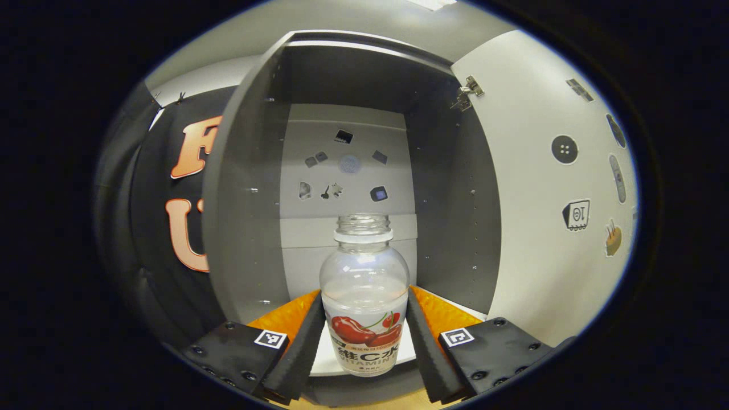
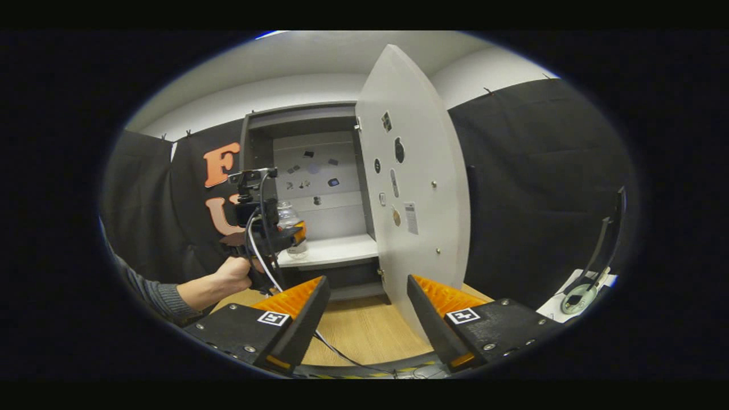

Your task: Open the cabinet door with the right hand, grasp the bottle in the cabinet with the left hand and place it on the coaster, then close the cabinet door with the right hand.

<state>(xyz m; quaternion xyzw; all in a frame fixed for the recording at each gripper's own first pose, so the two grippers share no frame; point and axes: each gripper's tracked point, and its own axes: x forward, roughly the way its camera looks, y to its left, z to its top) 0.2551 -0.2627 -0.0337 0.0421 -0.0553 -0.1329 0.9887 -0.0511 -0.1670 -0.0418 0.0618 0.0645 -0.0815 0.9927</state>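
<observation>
With the cabinet door (image 2: pixel 413 182) swung wide open, the left claw (image 1: pixel 364 336) sits inside the cabinet (image 1: pixel 342 114), its fingers (image 1: pixel 302 347) clamped on either side of the bottle (image 1: pixel 364 296), which stands upright on the white shelf (image 2: pixel 333 250). Over in the right gripper view, the right claw (image 2: pixel 367 310) hangs above the wooden table (image 2: pixel 364 330), fingers spread apart, holding nothing, just short of the door's edge.

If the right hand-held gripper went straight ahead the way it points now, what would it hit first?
Most likely the open cabinet door: its lower edge stands just ahead of the right hand-held gripper, between the open fingers and slightly toward the right one. Depth is hard to judge; it might slip past into the cabinet base.
</observation>
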